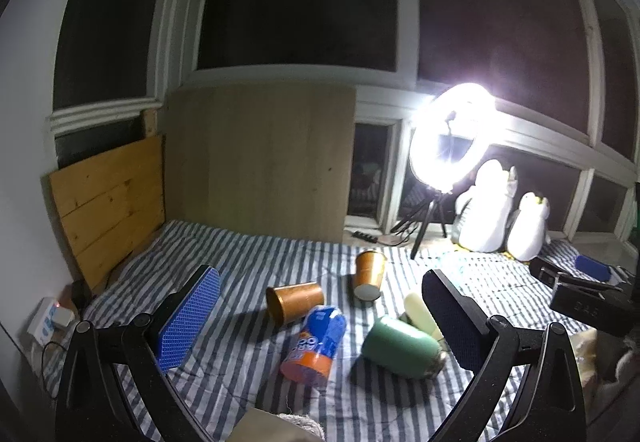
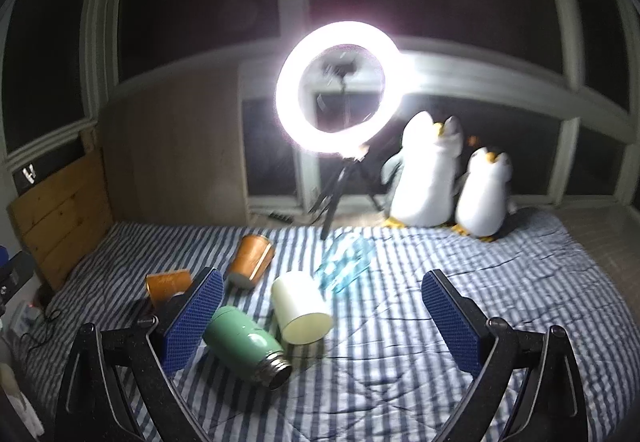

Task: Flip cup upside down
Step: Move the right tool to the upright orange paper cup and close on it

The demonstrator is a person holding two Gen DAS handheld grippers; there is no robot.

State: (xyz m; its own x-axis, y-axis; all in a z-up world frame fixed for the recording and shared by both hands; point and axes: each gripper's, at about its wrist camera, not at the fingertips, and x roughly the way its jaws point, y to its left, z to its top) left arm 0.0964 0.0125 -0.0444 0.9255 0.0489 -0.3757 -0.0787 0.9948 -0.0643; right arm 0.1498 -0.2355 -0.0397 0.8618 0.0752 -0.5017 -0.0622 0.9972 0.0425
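Several cups lie on their sides on a striped bed. Two orange cups (image 1: 295,300) (image 1: 369,274) lie at the middle; they also show in the right wrist view (image 2: 167,284) (image 2: 251,260). A blue and orange printed cup (image 1: 316,346) lies nearest my left gripper (image 1: 320,316), which is open and empty above it. A green flask-like cup (image 1: 402,346) (image 2: 244,346) and a cream cup (image 1: 420,312) (image 2: 301,308) lie beside each other. A clear blue glass (image 2: 346,262) lies further back. My right gripper (image 2: 322,316) is open and empty over the cream cup.
The striped blanket (image 2: 400,382) covers the bed. A bright ring light on a tripod (image 2: 336,86) and two plush penguins (image 2: 428,170) stand at the far edge. Wooden boards (image 1: 112,202) lean at the left. My right gripper's body (image 1: 588,294) shows at the right of the left wrist view.
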